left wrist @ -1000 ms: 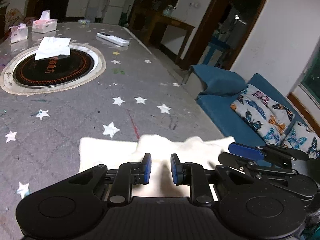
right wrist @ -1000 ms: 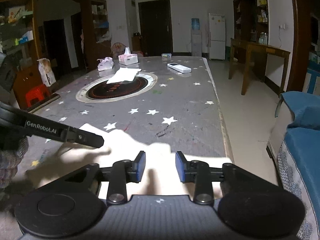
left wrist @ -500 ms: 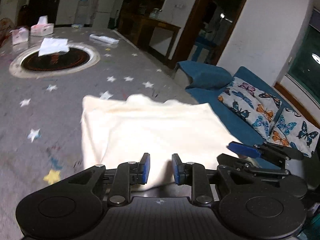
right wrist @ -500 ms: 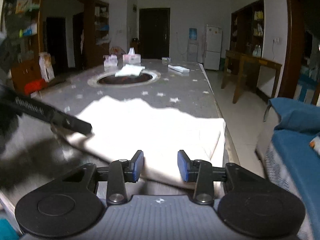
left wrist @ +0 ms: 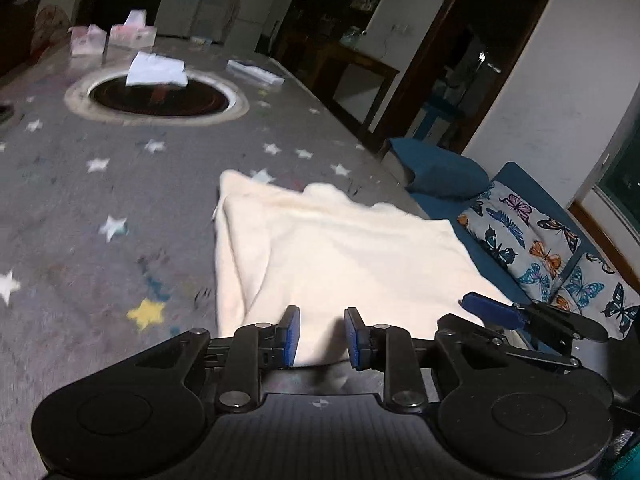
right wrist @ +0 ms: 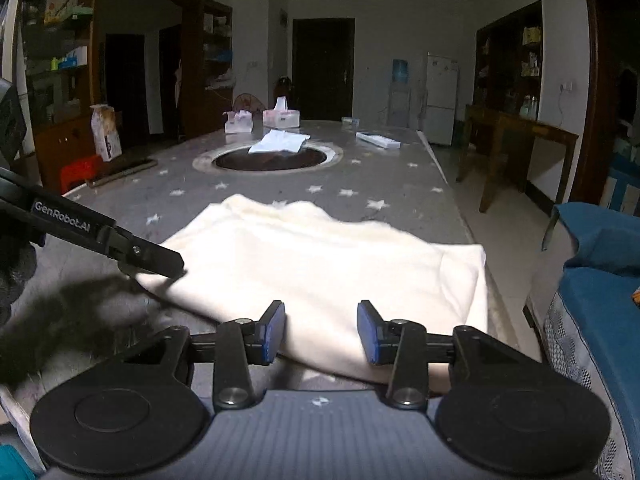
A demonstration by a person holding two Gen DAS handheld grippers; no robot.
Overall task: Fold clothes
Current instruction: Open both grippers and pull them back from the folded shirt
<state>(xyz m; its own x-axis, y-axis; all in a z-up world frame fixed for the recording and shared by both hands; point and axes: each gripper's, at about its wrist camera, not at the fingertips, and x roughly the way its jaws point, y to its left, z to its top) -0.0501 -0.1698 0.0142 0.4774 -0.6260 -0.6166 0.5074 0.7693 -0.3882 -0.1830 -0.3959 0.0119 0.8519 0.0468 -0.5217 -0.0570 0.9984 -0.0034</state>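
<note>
A cream garment (left wrist: 336, 252) lies folded flat on the grey star-patterned table (left wrist: 92, 208), near its right front corner. It also shows in the right wrist view (right wrist: 320, 264). My left gripper (left wrist: 322, 338) is open, its blue pads at the garment's near edge, holding nothing. My right gripper (right wrist: 322, 332) is open over the garment's near edge, holding nothing. The left gripper's tip shows in the right wrist view (right wrist: 160, 260) at the garment's left edge. The right gripper's tip shows in the left wrist view (left wrist: 492, 308).
A round dark inset (right wrist: 276, 158) with a folded white cloth (right wrist: 280, 142) sits mid-table. Tissue boxes (right wrist: 280, 114) and a flat white remote-like object (right wrist: 378, 140) are at the far end. A blue sofa (left wrist: 460, 184) with butterfly cushions (left wrist: 532, 240) is right of the table.
Both grippers have drawn back toward the near edge, so more of the garment shows. The right gripper's jaws have opened wider. The garment lies flat.
</note>
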